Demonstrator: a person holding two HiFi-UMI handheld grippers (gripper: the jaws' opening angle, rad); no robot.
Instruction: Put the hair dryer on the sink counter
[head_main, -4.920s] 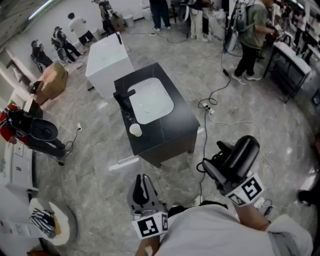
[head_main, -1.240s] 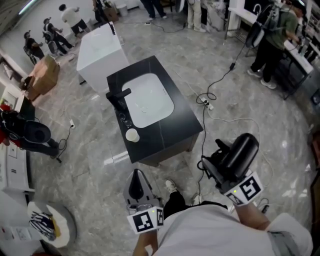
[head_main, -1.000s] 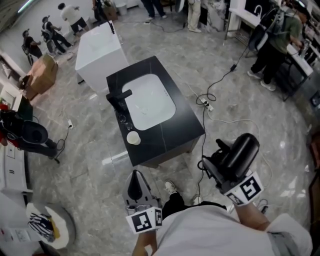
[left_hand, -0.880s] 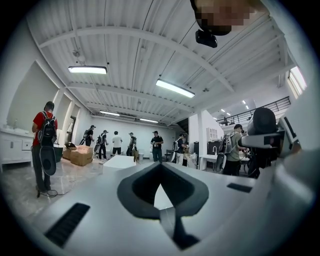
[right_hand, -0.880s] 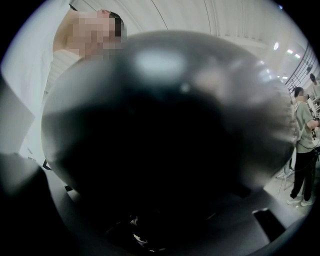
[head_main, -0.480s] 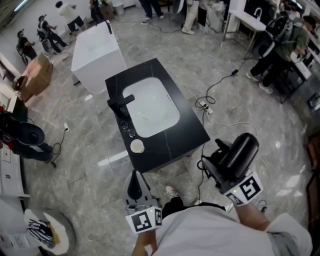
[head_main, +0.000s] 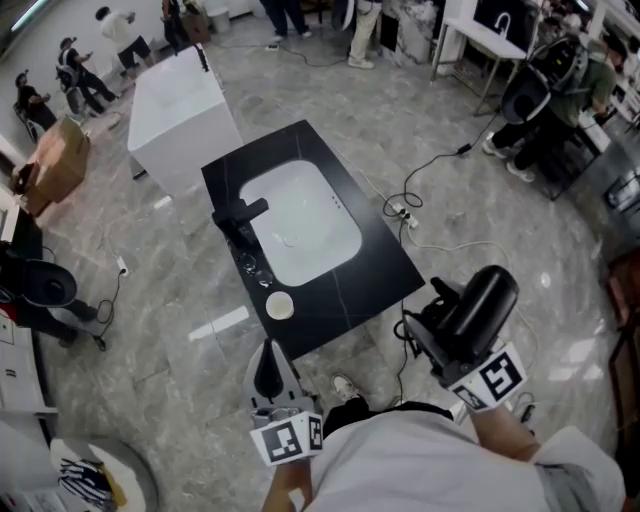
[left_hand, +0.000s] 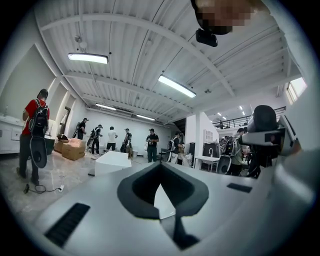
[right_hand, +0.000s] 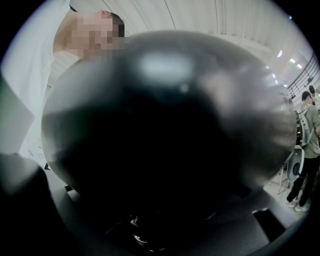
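The black sink counter (head_main: 375, 265) with a white basin (head_main: 300, 225) and a black faucet (head_main: 240, 213) stands on the floor ahead of me in the head view. A black hair dryer (head_main: 478, 300) sits in my right gripper (head_main: 432, 335), which is shut on it, short of the counter's near right corner. Its round dark body (right_hand: 165, 135) fills the right gripper view. My left gripper (head_main: 268, 362) is lower left, just short of the counter's near edge, with its jaws together (left_hand: 161, 197) and nothing between them.
A small white round dish (head_main: 279, 305) and a glass (head_main: 252, 266) sit on the counter's near left part. A white block (head_main: 180, 95) stands beyond the counter. Cables and a power strip (head_main: 405, 212) lie on the floor to the right. Several people stand at the back.
The counter has drawn closer and lower in the head view as both grippers travelled toward it. The hair dryer has stayed in the right gripper.
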